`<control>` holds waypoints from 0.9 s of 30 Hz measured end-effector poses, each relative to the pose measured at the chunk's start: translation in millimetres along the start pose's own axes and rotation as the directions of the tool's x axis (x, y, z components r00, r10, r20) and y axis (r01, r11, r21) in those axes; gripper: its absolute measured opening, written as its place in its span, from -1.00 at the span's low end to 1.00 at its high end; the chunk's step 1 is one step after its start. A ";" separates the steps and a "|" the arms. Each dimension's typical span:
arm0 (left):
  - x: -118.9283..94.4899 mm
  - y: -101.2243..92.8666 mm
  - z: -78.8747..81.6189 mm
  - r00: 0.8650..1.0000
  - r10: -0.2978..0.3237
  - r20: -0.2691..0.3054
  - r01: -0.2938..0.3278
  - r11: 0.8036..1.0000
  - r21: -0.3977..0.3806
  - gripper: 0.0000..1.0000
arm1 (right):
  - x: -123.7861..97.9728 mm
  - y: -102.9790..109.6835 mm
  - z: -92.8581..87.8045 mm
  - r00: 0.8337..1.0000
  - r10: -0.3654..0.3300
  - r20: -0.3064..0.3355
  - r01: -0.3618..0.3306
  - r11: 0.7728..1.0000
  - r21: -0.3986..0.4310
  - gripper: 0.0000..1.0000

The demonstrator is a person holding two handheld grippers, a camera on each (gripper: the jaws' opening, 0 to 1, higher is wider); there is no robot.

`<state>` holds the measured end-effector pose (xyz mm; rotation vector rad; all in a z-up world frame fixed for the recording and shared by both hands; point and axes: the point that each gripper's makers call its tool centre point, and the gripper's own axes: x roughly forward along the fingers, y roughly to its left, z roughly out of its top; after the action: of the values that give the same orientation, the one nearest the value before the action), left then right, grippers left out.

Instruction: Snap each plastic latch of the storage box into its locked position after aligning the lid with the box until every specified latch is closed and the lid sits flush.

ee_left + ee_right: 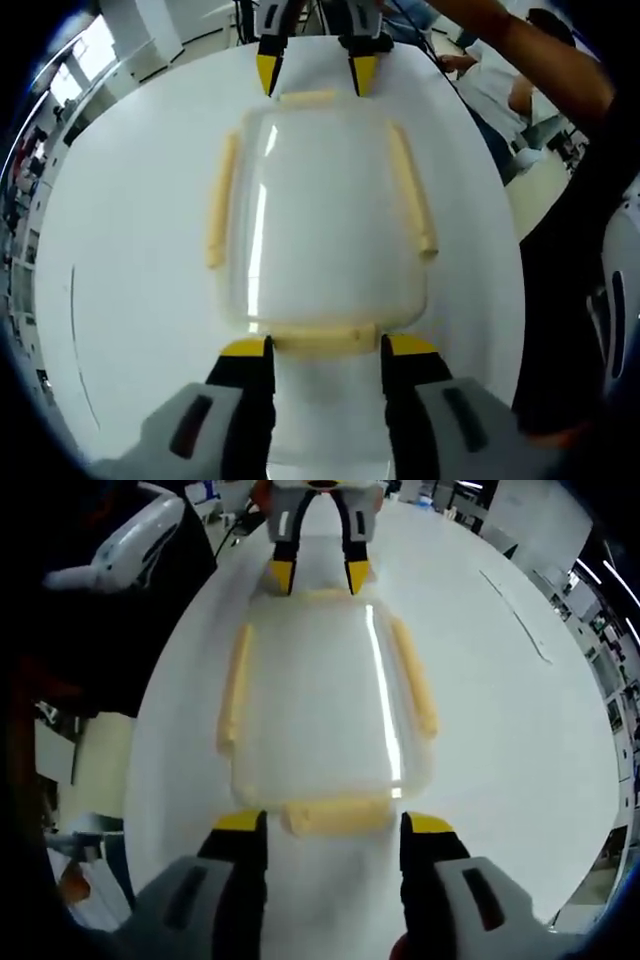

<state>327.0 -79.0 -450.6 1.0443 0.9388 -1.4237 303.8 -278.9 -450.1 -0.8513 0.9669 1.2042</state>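
In the left gripper view, the left gripper (pixel 327 346) has its yellow-tipped jaws spread, one at each end of the near latch (pixel 326 340), which lies between them; whether the tips touch it cannot be told. The latch sits at the near edge of the box (pixel 325 225), a clear plastic container with its lid (pixel 330 200) on, resting on a white table (pixel 130 250). Cream latches run along both long sides: the side latch (pixel 220 200) on the view's left and another (pixel 415 205) on its right. At the far end, the right gripper (pixel 318 75) comes in from the top, jaws apart either side of the far latch (pixel 308 98).

In the right gripper view, the right gripper (pixel 334 824) likewise has its jaws wide, flanking the latch (pixel 335 817) at this end of the box (pixel 325 695). Across the lid, the left gripper (pixel 320 577) points back, open, just at the opposite edge.

Nothing lies on the table between the grippers and the box. A person's dark sleeve (pixel 560 300) stands beside the table on the right of the left gripper view. Beyond the table lie a room with desks (pixel 590 600) and a white rounded object (pixel 130 540) at the upper left of the right gripper view.
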 end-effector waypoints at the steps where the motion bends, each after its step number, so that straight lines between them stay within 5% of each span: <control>1: 0.1 0.1 0.2 1.000 -0.001 0.000 0.001 1.000 0.001 -0.22 | 0.4 -0.7 0.1 1.000 0.001 -0.002 -0.001 1.000 -0.001 -0.05; 10: 2.2 1.4 0.6 1.000 0.000 -0.005 0.000 1.000 0.022 -0.25 | 5.2 3.3 -0.2 0.999 0.028 -0.026 -0.029 1.000 -0.010 -0.25; 23: 2.0 3.0 2.0 1.000 -0.004 0.001 0.004 0.999 0.040 -0.25 | 5.6 5.2 0.7 0.998 0.047 -0.041 -0.046 0.999 0.003 -0.25; 27: 3.6 5.9 4.1 1.000 -0.002 0.009 0.001 0.998 0.057 -0.08 | 5.2 4.4 0.0 0.998 0.045 -0.043 -0.044 0.999 0.016 -0.25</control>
<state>332.4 -84.5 -452.7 1.0785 0.8970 -1.4630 299.9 -276.3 -455.1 -0.8513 1.0339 1.2193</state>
